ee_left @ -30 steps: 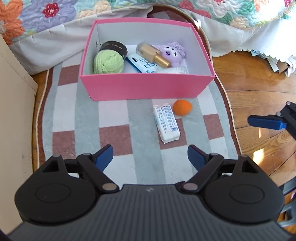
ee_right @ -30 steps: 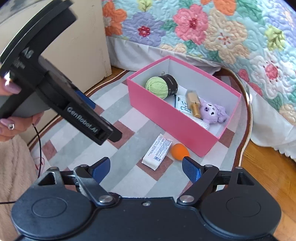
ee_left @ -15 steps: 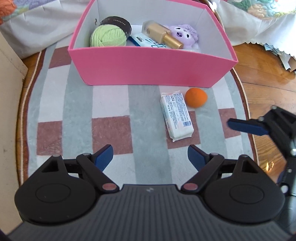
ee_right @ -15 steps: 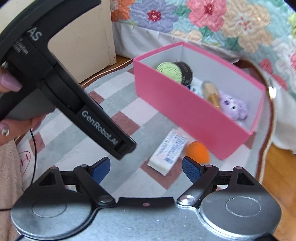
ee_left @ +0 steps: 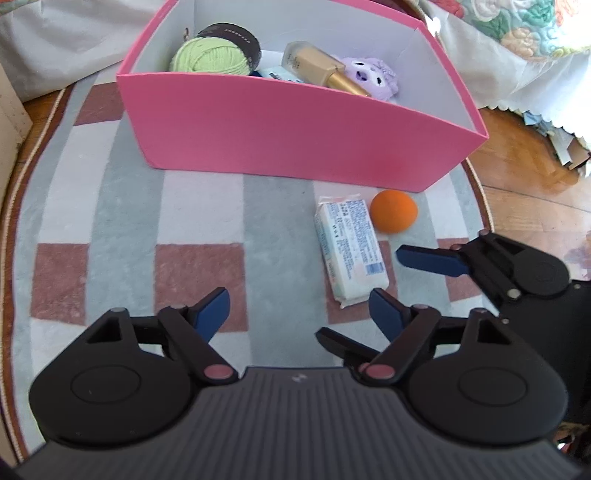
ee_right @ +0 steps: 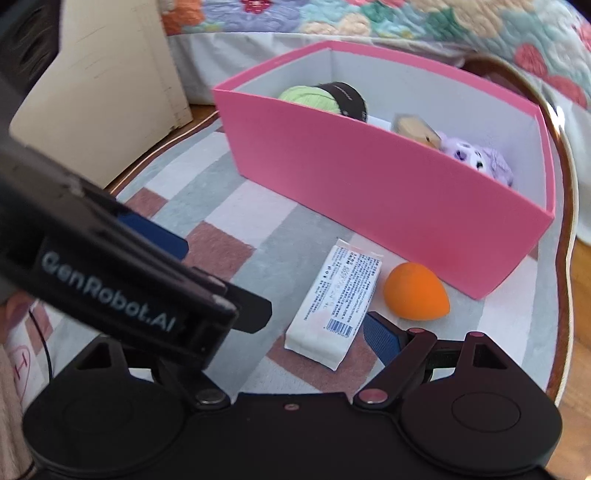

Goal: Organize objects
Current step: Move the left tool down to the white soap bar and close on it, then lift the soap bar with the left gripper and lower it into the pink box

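Observation:
A white tissue pack (ee_left: 349, 251) and an orange sponge (ee_left: 394, 211) lie on the checked rug (ee_left: 129, 206) in front of the pink box (ee_left: 295, 140). The box holds a green yarn ball (ee_left: 208, 55), a gold-capped bottle (ee_left: 321, 66) and a purple plush (ee_left: 373, 75). My left gripper (ee_left: 299, 310) hovers low over the rug with its jaws closing and nothing between them; its right fingertip is beside the pack's near corner. My right gripper (ee_right: 288, 332) is open, just short of the tissue pack (ee_right: 334, 302) and the sponge (ee_right: 415, 291). The left gripper's body (ee_right: 110, 291) hides its left finger.
A cream cabinet (ee_right: 99, 96) stands left of the rug. A bed with a floral quilt (ee_right: 406, 18) and white skirt rises behind the box. Wooden floor (ee_left: 524, 177) with paper scraps lies to the right. A hand shows at the left edge of the right wrist view.
Both grippers have sunk toward the rug, so the pack and sponge look larger. The left jaws have narrowed a little. The right gripper's finger has come further in toward the sponge.

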`<state>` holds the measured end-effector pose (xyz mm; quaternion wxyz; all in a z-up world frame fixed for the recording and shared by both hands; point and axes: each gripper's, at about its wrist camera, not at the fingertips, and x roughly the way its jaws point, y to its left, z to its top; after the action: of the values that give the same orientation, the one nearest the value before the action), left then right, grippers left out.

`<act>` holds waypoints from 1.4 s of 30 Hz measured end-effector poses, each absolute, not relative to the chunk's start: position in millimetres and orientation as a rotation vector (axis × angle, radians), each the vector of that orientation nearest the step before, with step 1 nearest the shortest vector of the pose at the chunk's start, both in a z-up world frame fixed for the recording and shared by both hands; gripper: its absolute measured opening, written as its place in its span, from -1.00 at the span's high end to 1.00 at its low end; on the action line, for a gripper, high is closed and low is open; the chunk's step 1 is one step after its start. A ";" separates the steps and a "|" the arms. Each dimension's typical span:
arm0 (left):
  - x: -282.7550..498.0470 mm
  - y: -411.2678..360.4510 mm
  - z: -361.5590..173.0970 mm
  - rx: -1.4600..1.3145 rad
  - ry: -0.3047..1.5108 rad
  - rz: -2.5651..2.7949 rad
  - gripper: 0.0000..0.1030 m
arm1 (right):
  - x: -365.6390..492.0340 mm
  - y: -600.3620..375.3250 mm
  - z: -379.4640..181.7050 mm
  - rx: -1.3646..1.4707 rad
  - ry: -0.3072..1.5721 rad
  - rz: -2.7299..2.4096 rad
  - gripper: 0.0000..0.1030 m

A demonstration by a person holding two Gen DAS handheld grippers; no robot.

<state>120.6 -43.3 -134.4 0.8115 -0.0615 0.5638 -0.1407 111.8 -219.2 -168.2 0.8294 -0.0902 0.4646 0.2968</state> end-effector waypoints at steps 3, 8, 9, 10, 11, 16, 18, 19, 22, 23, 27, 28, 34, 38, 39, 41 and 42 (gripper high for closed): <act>125.1 -44.0 -143.3 -0.171 1.202 -0.324 -0.24 | 115.2 -218.8 -173.8 -0.173 0.991 0.617 -0.57; 130.7 -41.2 -157.1 -0.271 1.213 -0.356 0.04 | 113.5 -215.9 -182.4 -0.187 0.995 0.572 -0.35; 131.5 -41.6 -158.4 -0.277 1.206 -0.359 0.06 | 112.9 -215.4 -183.7 -0.196 0.992 0.566 -0.35; 132.2 -42.5 -159.8 -0.278 1.201 -0.360 0.11 | 112.5 -215.3 -184.8 -0.203 0.992 0.559 -0.34; 133.1 -43.5 -161.1 -0.279 1.198 -0.360 0.14 | 112.7 -215.4 -186.4 -0.205 0.996 0.550 -0.31; 136.7 -50.0 -171.1 -0.320 1.193 -0.372 0.29 | 117.5 -222.7 -195.9 -0.133 1.014 0.506 -0.31; 136.7 -55.3 -176.5 -0.308 1.176 -0.385 0.33 | 116.1 -222.5 -195.1 -0.141 0.991 0.512 0.02; 135.4 -56.8 -178.9 -0.305 1.170 -0.398 0.34 | 116.4 -222.2 -194.2 -0.147 0.995 0.514 0.03; 130.0 -59.9 -176.1 -0.327 1.177 -0.419 0.40 | 113.4 -222.5 -191.0 -0.139 0.999 0.504 0.05; 127.2 -61.7 -172.3 -0.311 1.170 -0.422 0.40 | 110.7 -222.2 -189.2 -0.150 0.996 0.508 0.05; 114.7 -65.0 -150.3 -0.264 1.150 -0.419 0.40 | 103.7 -221.4 -173.6 -0.156 0.989 0.534 0.05; 111.2 -65.0 -144.2 -0.258 1.147 -0.416 0.40 | 102.7 -222.1 -167.7 -0.151 0.992 0.538 0.05; 94.6 -60.8 -105.5 -0.267 1.137 -0.413 0.40 | 85.8 -222.6 -132.6 -0.177 0.967 0.557 0.05; 86.5 -59.5 -81.3 -0.263 1.124 -0.422 0.40 | 73.0 -221.4 -112.0 -0.200 0.935 0.560 0.05; 84.4 -59.5 -75.8 -0.261 1.119 -0.421 0.40 | 70.5 -222.4 -106.7 -0.203 0.928 0.560 0.05; 79.7 -58.5 -65.6 -0.263 1.113 -0.419 0.40 | 64.8 -223.8 -97.6 -0.206 0.918 0.563 0.05; 77.2 -58.1 -60.6 -0.265 1.110 -0.418 0.40 | 62.7 -223.8 -93.4 -0.205 0.915 0.564 0.05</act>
<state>77.2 -58.1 -60.6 0.8211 -0.1244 0.5213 -0.1964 62.7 -223.8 -93.4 0.8540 -0.0973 0.4351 0.2681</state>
